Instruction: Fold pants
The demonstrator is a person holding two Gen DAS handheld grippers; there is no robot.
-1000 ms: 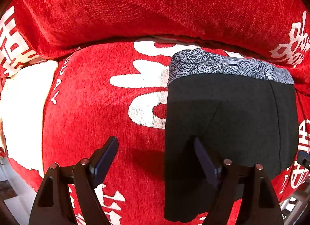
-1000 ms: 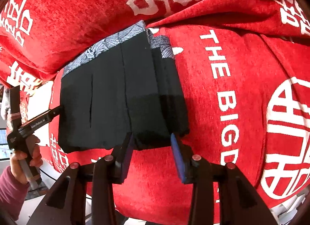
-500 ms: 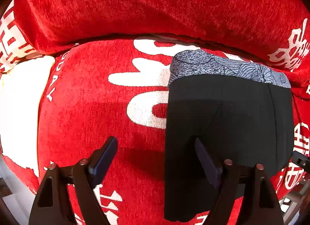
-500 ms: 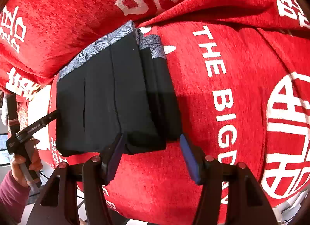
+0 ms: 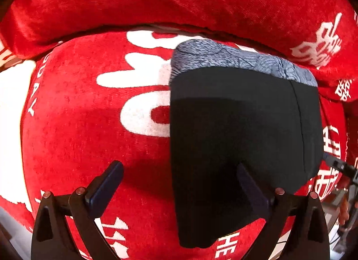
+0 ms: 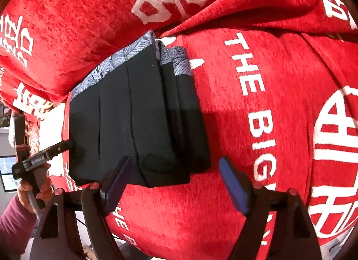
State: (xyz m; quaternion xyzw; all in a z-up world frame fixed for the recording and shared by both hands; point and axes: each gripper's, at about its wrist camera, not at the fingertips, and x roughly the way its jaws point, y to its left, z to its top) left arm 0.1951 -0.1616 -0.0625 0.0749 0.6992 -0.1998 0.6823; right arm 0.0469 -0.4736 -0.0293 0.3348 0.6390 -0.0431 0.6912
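Note:
The folded black pants [image 5: 241, 130], grey patterned waistband [image 5: 223, 56] at the far end, lie flat on the red sofa cover [image 5: 89, 125]. My left gripper [image 5: 180, 179] points down over their near left edge. Its jaws are opening: one finger [image 5: 107, 184] is over the red cover, the other over the black cloth, and neither presses on it. In the right wrist view my right gripper [image 6: 175, 177] hovers at the near right corner of the pants [image 6: 134, 121]. Its jaws are opening too, with the corner below the gap and not pinched.
Red back cushions [image 6: 78, 14] with white lettering rise just behind the pants. A person's hand [image 6: 33, 190] in a maroon sleeve holds the left gripper's handle at the sofa's front edge. More red printed seat [image 6: 279, 125] stretches to the right of the pants.
Both grippers' jaws have spread wider, the right one most. The pants have stayed in the same spot on the cover. Neither hand has shifted much.

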